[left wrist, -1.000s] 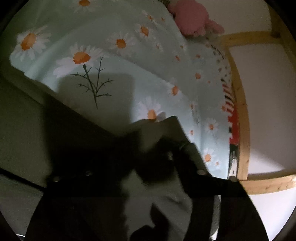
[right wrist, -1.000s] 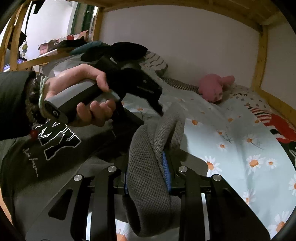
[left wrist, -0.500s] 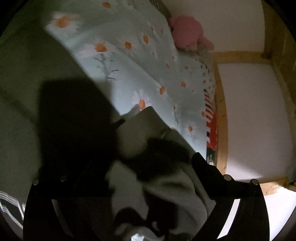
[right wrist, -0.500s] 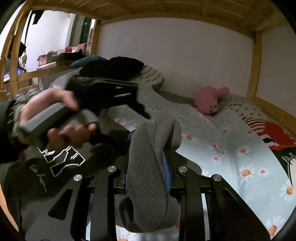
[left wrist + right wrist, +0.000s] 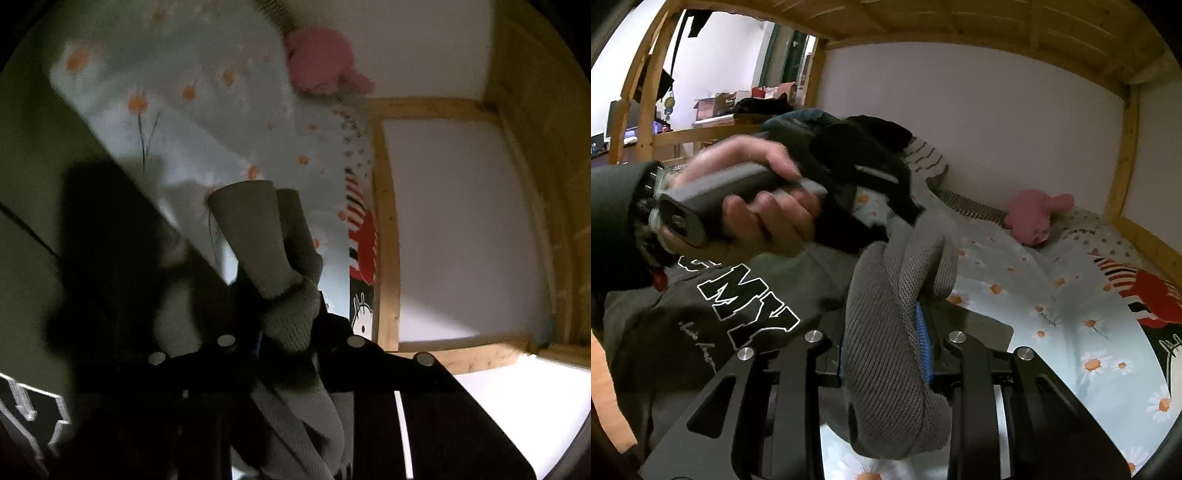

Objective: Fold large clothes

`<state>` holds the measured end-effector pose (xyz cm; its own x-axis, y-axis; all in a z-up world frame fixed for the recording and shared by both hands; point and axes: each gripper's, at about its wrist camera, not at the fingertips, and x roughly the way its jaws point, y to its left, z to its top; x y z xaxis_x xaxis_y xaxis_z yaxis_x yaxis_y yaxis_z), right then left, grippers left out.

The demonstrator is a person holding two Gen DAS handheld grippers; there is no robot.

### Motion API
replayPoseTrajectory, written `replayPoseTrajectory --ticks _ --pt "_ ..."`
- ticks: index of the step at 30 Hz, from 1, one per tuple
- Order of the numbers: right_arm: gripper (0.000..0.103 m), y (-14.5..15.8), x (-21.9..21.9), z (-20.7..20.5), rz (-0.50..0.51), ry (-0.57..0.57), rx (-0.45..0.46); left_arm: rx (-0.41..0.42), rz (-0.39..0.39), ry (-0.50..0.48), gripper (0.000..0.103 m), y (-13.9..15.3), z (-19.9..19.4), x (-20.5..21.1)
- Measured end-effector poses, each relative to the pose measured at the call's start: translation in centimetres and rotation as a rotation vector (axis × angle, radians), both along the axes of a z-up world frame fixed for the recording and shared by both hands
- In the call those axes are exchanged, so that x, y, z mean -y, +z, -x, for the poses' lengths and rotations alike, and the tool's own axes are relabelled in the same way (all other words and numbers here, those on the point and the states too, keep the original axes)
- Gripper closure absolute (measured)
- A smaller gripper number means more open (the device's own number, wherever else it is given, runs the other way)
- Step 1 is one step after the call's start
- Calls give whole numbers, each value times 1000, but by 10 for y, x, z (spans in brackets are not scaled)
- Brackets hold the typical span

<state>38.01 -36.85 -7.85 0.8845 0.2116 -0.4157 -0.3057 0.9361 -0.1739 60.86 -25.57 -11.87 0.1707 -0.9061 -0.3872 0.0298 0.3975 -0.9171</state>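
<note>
A grey sweatshirt (image 5: 701, 332) with black "MY" lettering lies across the daisy bedsheet (image 5: 1071, 332). My right gripper (image 5: 882, 332) is shut on a thick ribbed grey band (image 5: 886, 384) of it, pinched between the blue pads. The left gripper (image 5: 908, 221), held in a person's hand (image 5: 764, 218), reaches the top of that same raised fold. In the left wrist view the left gripper (image 5: 286, 317) has its jaws closing, with a ribbed grey sleeve end (image 5: 255, 229) between them. That end sticks up past the fingers.
A pink plush toy (image 5: 1032, 218) lies at the far wall beside a striped pillow (image 5: 927, 158) and a heap of dark clothes (image 5: 875, 129). A red and black cartoon blanket (image 5: 1152, 295) covers the right side. Wooden bunk posts (image 5: 1123, 155) and slats frame the bed.
The left gripper rose and swung toward the raised fold, spread wide over the fabric, then closed on the ribbed end. The right gripper kept its hold and lifted slightly.
</note>
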Motion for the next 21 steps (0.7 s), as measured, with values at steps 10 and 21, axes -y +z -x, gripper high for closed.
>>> replayPoseTrajectory --ticks 10,21 --pt "4 9 -32 2 26 37 51 343 -150 248 88 90 53 -104" --pt "4 -50 22 -67 -293 -111 -455 406 -327 445 88 85 113 -196"
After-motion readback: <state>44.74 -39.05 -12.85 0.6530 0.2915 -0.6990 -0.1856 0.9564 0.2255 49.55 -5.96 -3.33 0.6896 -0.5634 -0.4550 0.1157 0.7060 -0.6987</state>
